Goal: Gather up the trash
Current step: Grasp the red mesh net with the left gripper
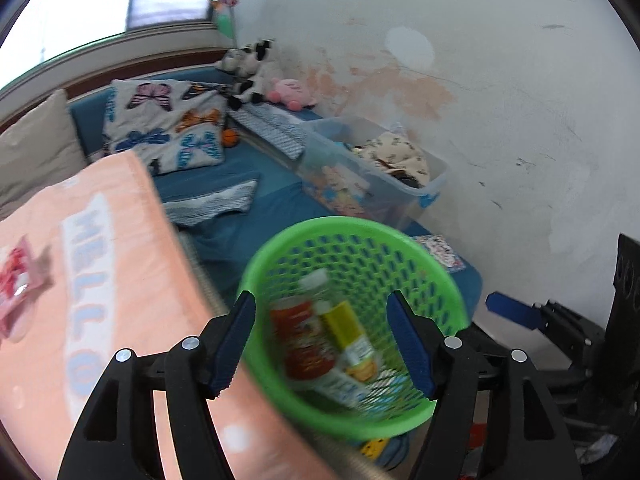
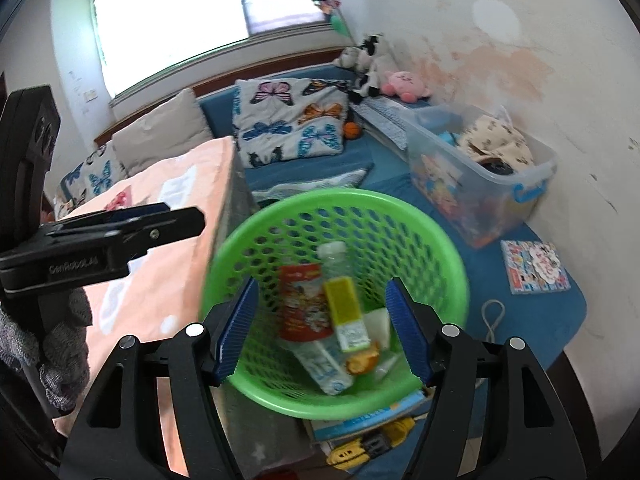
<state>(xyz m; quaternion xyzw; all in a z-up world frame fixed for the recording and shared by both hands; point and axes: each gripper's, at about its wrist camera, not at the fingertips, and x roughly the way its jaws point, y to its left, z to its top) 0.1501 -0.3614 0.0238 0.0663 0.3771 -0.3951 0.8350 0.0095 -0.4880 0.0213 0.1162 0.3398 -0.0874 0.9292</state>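
The green basket [image 2: 334, 308] serves as the trash bin, standing on the floor just beside the surface [image 1: 120, 280] draped in an orange towel. Inside the basket lie a red can [image 2: 304, 300], a yellow box [image 2: 346, 312], a clear bottle [image 2: 334, 256] and a blue-white wrapper [image 2: 326, 368], with some smaller scraps I cannot identify. So a good share of the collecting looks done.

Both grippers are above the basket and released. The left gripper [image 1: 322, 344] has its jaws apart with nothing between them, as does the right gripper [image 2: 324, 328]; neither presses on anything.

What seems left: a pink-red packet [image 1: 18, 292] lies on the towel, well away from the basket on the surface's far side, and looks like the next piece of trash. Below the basket, on the floor, sit a book [image 2: 368, 420] and a yellow toy [image 2: 372, 444]; whether these count as trash I cannot tell. The bed behind the basket holds pillows and plush toys, none of it obviously rubbish.
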